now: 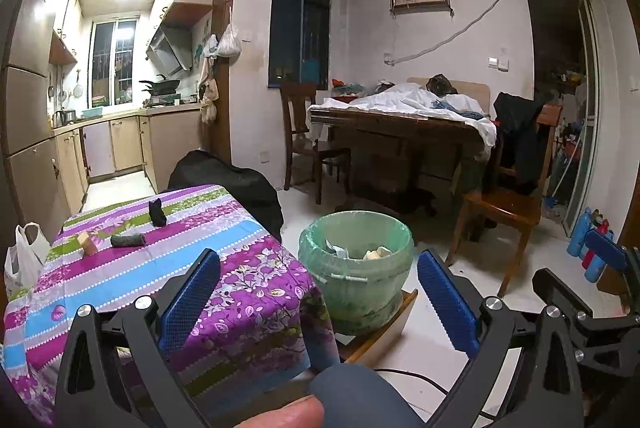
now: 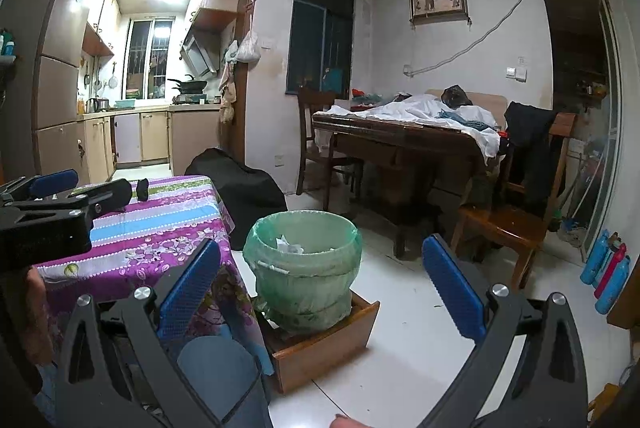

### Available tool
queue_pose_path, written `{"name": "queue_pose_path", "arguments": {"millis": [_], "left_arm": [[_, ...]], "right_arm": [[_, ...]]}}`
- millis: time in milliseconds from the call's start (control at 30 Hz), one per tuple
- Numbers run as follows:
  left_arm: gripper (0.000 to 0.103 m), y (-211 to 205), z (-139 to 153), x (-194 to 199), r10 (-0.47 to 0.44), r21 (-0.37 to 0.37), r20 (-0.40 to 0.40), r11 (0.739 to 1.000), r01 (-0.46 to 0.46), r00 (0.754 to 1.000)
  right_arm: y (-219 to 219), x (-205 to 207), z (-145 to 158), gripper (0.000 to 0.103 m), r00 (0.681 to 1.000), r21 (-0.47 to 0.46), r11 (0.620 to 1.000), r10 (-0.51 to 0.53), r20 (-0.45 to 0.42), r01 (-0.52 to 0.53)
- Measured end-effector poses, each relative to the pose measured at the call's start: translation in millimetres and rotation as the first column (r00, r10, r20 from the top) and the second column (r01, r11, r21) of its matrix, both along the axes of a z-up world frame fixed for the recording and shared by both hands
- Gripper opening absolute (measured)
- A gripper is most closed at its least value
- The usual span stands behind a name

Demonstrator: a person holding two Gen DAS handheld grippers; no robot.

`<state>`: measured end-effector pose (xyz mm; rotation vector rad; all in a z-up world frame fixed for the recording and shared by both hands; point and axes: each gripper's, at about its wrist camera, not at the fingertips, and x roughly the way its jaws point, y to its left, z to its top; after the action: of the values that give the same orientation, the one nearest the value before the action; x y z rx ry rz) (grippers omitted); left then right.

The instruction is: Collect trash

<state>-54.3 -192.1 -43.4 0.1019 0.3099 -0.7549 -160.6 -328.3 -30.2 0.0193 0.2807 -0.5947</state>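
Green plastic lines the waste bin (image 1: 355,260), which stands on a low wooden drawer-like box (image 2: 320,344) on the floor just off the corner of the cloth-covered surface (image 1: 132,268). Crumpled paper already lies inside it. Both pairs of tongs hang wide apart and empty: the left tongs (image 1: 316,304) point between the cloth's corner and the bin, and the right tongs (image 2: 320,292) face the bin head-on.

Three items remain on the striped cloth, up at about ten o'clock in the left camera's view: a dark rolled piece (image 1: 127,240), a small tan block (image 1: 87,243) just beside it at its nine o'clock, and a dark upright scrap (image 1: 157,212) farther back, at about one o'clock from the roll. From the right camera only the scrap is visible.

By the look of it, the step in hand is to fetch the next piece, and the left tongs sit nearer to it. A clean pick would likely mean swinging toward ten o'clock, lowering the pads astride the dark roll across its narrow width, and pinching without snagging the cloth. The carry to the bin is short; letting go above the liner's mouth, not its rim, should keep the piece from bouncing out.
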Motion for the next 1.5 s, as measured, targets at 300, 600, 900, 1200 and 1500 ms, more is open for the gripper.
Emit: {"name": "queue_pose_path", "arguments": {"millis": [300, 600, 900, 1200, 1500], "left_arm": [[0.098, -0.4, 0.3, 2.8, 0.003, -0.001, 0.001, 1.0, -0.003, 1.0], [0.098, -1.3, -0.9, -1.9, -0.021, 0.009, 0.016, 1.0, 0.021, 1.0], [0.098, -3.2, -4.3, -4.5, -0.021, 0.017, 0.022, 1.0, 0.021, 1.0], [0.098, -5.1, -7.5, -3.4, -0.025, 0.021, 0.018, 0.999, 0.025, 1.0], [0.098, -5.0, -12.0, -1.2, -0.025, 0.024, 0.017, 0.999, 0.024, 1.0]], "right_arm": [[0.0, -4.4, 5.1, 0.098, 1.0, 0.001, 1.0, -0.001, 0.023, 0.001], [-7.6, -12.3, 9.7, 0.098, 0.999, 0.015, 1.0, -0.019, 0.044, 0.019], [-8.1, -13.8, 12.7, 0.098, 0.999, 0.018, 1.0, -0.017, 0.049, 0.016], [-5.0, -13.1, 12.5, 0.098, 0.999, 0.016, 1.0, -0.008, 0.041, 0.007], [-2.4, -10.1, 13.8, 0.098, 0.999, 0.012, 1.0, 0.0, 0.032, 0.0]]}}
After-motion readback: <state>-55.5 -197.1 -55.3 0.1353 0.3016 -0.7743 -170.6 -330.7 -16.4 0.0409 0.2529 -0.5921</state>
